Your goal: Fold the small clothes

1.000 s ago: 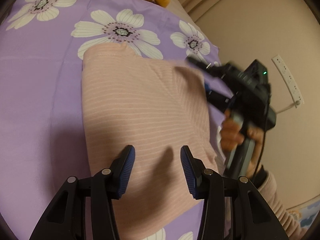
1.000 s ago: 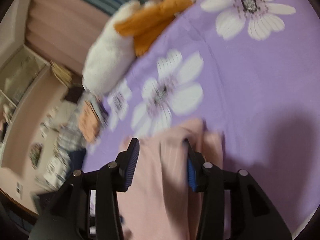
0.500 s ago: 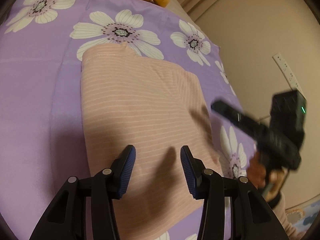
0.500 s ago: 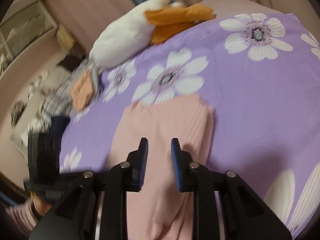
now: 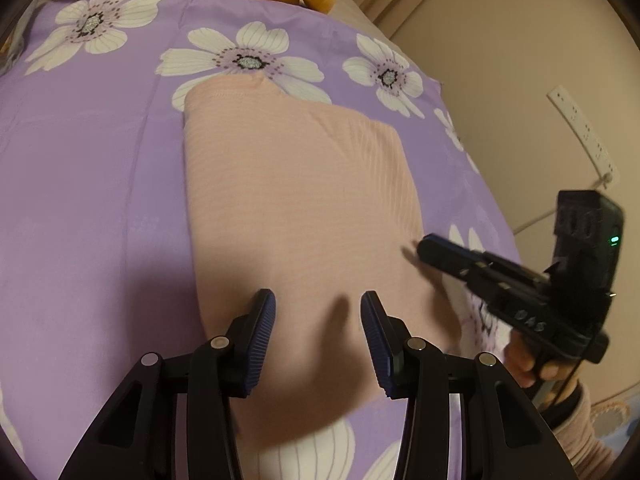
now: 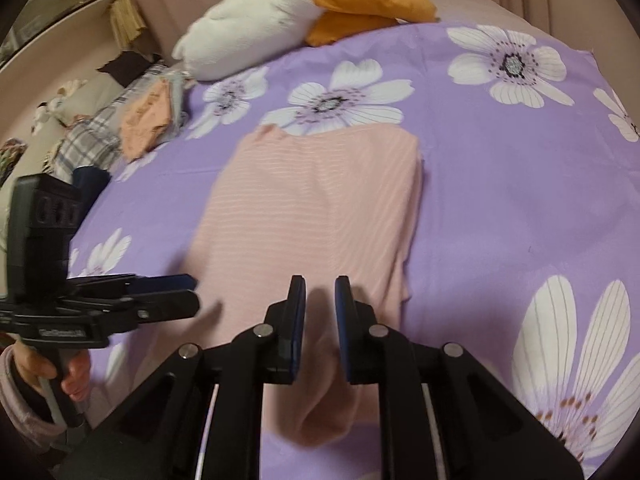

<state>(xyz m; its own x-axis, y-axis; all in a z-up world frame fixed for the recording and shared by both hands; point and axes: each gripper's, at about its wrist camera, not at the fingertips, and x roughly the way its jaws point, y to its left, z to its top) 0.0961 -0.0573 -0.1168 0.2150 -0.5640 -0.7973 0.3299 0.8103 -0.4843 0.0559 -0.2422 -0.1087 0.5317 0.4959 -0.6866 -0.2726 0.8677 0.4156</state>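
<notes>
A: The right gripper (image 6: 320,300) has swung off the far right corner of the shirt (image 5: 304,208) since a second ago; seen from the left wrist, it now sits low at the right, by the shirt's near right edge.

B: And its jaws?

A: They were spread with a fold of cloth between them; now they stand narrow and are closing. They hang over the near end of the shirt, and the pads press on nothing.

B: The left gripper (image 5: 318,320)?

A: It has barely shifted. Its jaws are about half spread above the shirt's near part, nothing between the pads.

B: Where does the shirt lie?

A: Flat on the bed (image 6: 500,184), on the purple sheet with white flowers. It is pink with thin pale stripes, folded to a long rectangle, and its far edge touches a printed flower.

B: Anything else in view?

A: A white and orange plush toy (image 6: 280,20) at the far end of the bed, and a pile of clothes (image 6: 132,124) at the left edge in the right wrist view. A hand (image 5: 528,360) grips the right gripper's handle.
</notes>
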